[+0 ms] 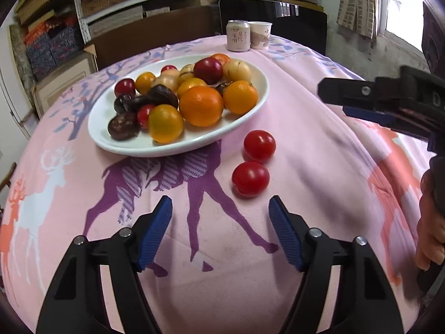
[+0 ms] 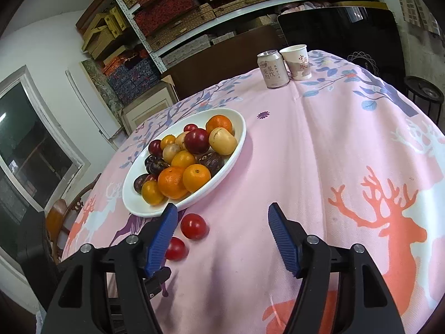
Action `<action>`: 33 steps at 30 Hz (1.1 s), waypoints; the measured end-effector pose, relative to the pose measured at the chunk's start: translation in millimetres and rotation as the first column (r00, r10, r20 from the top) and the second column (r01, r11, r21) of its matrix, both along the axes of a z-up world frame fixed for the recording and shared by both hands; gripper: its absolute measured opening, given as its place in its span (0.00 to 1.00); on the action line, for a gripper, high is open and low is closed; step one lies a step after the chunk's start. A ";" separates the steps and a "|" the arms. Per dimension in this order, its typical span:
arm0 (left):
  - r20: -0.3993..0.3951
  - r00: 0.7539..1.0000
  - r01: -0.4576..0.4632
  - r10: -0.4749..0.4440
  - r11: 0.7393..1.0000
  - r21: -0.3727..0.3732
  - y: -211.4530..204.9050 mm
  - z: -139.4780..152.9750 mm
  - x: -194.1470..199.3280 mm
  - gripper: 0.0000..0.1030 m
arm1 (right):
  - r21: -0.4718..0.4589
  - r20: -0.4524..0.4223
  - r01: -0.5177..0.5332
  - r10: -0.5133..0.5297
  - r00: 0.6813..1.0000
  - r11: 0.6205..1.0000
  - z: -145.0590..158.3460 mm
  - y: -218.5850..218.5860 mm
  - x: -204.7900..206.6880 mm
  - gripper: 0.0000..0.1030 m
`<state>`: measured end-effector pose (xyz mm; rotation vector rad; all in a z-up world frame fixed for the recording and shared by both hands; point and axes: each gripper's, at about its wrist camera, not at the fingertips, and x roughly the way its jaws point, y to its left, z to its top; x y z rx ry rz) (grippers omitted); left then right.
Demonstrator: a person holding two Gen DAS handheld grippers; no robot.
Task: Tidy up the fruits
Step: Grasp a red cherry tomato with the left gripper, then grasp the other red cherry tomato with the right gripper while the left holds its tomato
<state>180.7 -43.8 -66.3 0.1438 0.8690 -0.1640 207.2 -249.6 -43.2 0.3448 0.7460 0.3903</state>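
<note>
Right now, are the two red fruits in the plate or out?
Out. Both red fruits lie on the pink tablecloth, just beside the white plate piled with other fruit.

Bright even daylight, blown-out window (image 1: 400,8) upper right, soft shadows on the tablecloth (image 1: 306,139), fisheye bending edges, dark vignetted corners

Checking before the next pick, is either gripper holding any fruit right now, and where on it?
Nothing is held. The left gripper and right gripper are both open and empty; the two red fruits lie loose on the tablecloth.
</note>
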 end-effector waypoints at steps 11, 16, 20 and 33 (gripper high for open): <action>-0.001 0.998 0.070 -0.070 0.998 -0.007 -19.2 -1.2 14.5 0.68 | 0.001 0.002 -0.001 0.001 1.000 1.000 1.1 0.9 -1.3 0.69; -0.027 0.996 0.086 -0.087 0.996 -0.036 -23.5 -4.6 26.6 0.54 | -0.002 -0.010 0.001 -0.001 1.000 1.000 -0.8 1.9 0.0 0.70; -0.047 0.995 0.090 -0.092 0.995 -0.051 -24.0 -8.1 30.3 0.46 | -0.006 -0.011 -0.002 0.002 1.000 1.000 -1.1 2.9 0.1 0.70; -0.001 0.996 -0.084 0.084 0.995 -0.058 30.5 5.6 9.0 0.30 | -0.051 -0.054 -0.009 0.006 0.999 0.999 -13.4 8.9 6.9 0.71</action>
